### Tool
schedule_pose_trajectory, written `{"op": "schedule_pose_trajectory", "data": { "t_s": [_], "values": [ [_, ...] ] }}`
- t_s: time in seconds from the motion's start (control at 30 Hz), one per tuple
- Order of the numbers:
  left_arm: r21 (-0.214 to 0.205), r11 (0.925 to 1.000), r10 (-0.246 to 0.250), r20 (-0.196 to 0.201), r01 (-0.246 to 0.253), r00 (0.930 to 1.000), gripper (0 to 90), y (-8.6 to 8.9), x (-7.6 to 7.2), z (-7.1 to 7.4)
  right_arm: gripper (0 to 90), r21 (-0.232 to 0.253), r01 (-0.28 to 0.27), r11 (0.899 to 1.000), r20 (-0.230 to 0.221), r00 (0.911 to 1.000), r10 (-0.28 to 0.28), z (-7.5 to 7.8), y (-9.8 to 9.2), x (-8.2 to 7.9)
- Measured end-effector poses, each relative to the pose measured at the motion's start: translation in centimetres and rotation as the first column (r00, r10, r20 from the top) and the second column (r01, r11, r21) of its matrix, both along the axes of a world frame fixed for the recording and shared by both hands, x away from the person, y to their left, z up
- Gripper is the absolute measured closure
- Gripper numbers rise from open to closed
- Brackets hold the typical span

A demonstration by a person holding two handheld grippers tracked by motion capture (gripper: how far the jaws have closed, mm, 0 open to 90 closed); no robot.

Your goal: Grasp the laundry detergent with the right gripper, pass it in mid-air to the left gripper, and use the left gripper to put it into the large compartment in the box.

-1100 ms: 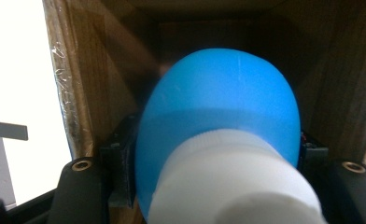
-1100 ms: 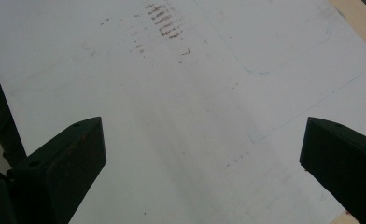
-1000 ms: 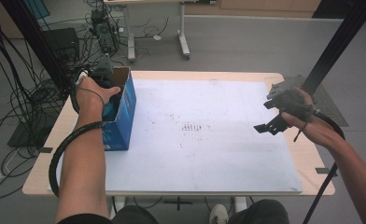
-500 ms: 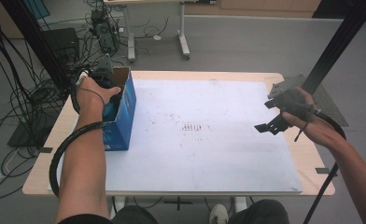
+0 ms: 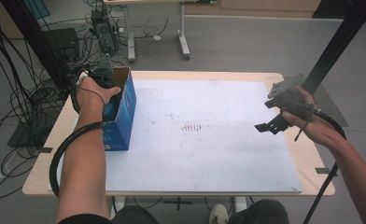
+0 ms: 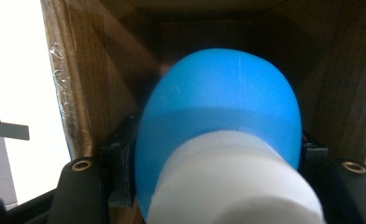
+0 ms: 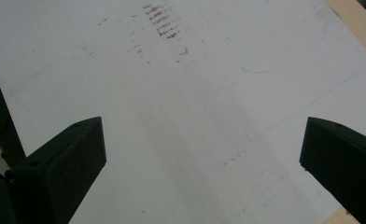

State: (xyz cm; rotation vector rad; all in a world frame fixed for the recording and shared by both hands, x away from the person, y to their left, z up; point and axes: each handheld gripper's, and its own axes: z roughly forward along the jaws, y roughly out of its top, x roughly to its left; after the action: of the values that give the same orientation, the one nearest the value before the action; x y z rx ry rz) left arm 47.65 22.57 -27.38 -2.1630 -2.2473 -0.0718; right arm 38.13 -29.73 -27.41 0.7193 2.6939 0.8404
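Two grippers are in my hands, one at each end of the tabletop (image 5: 228,77). At the far left, my left gripper (image 5: 107,80) is sunk into the open top of a blue cardboard box (image 5: 123,122) that stands upright on the left part of the white sheet (image 5: 204,154) covering the tabletop, close to its left edge. My left hand (image 5: 93,95) sits over the box's opening. In the left gripper view, the gripper's two black jaws are clamped on a blue bottle with a white cap (image 6: 221,135); the jaws press it from both sides, and the white cap points back toward the camera. The bottle is down inside the box, with brown cardboard walls (image 6: 85,84) to either side and the dark bottom of the box beyond it.

The middle of the sheet carries a patch of brownish scuff marks (image 5: 190,127) and some faint blue pen lines.

At the right, my right gripper (image 5: 270,122) hangs above the right part of the sheet, near the right edge of the tabletop, held in my right hand (image 5: 307,122). In the right gripper view its jaws stand wide apart with nothing between them, looking down on the bare sheet and the same scuff marks (image 7: 160,23).
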Motion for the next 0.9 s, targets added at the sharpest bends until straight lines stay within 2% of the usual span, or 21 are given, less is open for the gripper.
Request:
{"op": "schedule_pose_trajectory", "data": {
  "t_s": [0.9],
  "values": [
    [-0.003,1.0000,-0.001,0.004,0.001,1.0000,35.5,0.05,-0.04,-0.06,0.3,-0.005,-0.006,1.000,-0.005,1.0000,0.006,0.10,0.22,0.16]
  ]
}}
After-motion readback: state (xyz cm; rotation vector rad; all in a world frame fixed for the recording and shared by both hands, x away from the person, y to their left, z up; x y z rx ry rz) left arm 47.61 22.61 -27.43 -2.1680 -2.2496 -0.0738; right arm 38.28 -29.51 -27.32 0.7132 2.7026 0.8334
